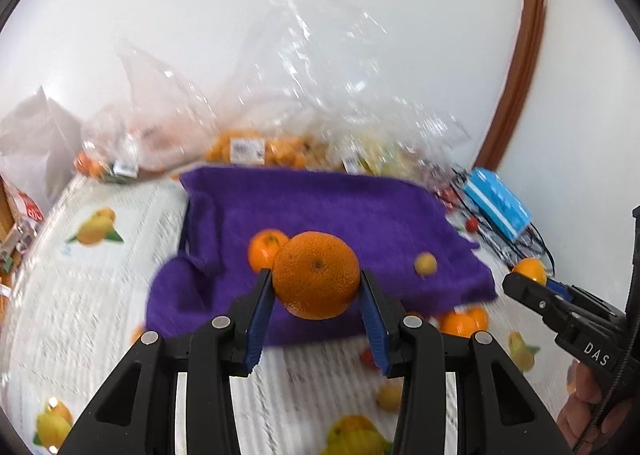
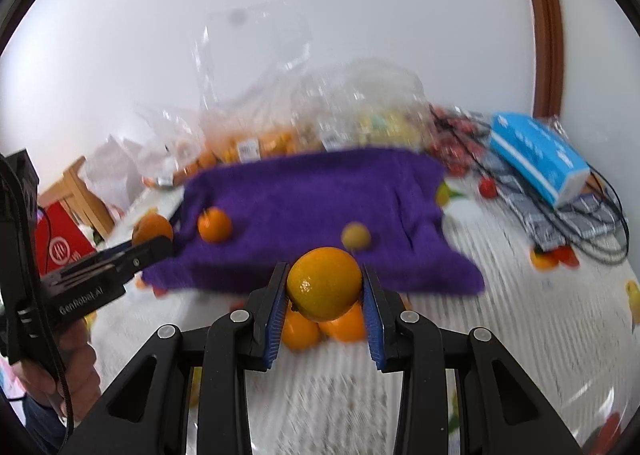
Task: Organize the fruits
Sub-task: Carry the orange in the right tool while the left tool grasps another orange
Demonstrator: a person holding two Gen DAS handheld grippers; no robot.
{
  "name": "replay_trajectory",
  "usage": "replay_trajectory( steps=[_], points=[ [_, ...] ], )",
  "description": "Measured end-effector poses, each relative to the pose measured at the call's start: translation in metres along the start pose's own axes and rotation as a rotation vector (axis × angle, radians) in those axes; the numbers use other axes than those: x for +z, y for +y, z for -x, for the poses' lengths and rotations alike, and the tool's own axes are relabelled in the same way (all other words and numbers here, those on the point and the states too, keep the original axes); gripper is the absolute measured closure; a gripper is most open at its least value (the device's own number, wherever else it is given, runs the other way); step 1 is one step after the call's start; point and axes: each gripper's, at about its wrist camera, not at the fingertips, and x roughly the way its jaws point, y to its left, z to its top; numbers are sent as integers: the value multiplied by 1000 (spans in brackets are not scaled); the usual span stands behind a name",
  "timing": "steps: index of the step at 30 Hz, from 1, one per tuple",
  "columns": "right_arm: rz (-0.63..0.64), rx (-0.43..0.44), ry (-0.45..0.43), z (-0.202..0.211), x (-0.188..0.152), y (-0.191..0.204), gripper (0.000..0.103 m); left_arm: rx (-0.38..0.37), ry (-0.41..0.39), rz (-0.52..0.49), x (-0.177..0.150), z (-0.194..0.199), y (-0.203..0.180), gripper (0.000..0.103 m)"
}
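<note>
A dark orange (image 1: 316, 275) was clamped in the left gripper (image 1: 316, 291), a paler orange (image 2: 324, 283) in the right gripper (image 2: 324, 291). Both were held above the purple towel's (image 1: 320, 207) near edge (presumably for sorting), where a smaller orange (image 1: 262, 249) was already lying.

left tool (image 1: 316, 287) clamped and tilted downward, right tool (image 2: 324, 287) likewise clamped

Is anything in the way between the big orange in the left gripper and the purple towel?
Nothing visible. The orange is clamped in the left gripper above the purple towel, with open air between them.
</note>
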Motion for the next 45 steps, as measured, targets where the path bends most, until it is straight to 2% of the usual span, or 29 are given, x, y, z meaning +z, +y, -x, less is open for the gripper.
replay_trajectory(
  steps=[5,11,15,20,24,36,45],
  points=[
    [11,-2,-36,-11,30,7,68,46,-33,0,19,-11,6,63],
    [19,-4,-67,-29,54,9,68,49,-54,34,25,-29,20,63],
    [55,-17,-63,-48,51,7,68,69,-46,53,16,-40,32,63],
    [21,-17,-6,-74,38,-8,68,69,-10,70,12,-51,37,63],
    [25,-46,-4,-79,36,-15,68,60,-6,57,10,-54,34,63],
    [-88,-48,6,-84,35,-44,68,43,8,60,7,-58,34,63],
    [-83,-60,19,-88,31,-45,68,36,17,71,6,-60,35,63]
  ],
)
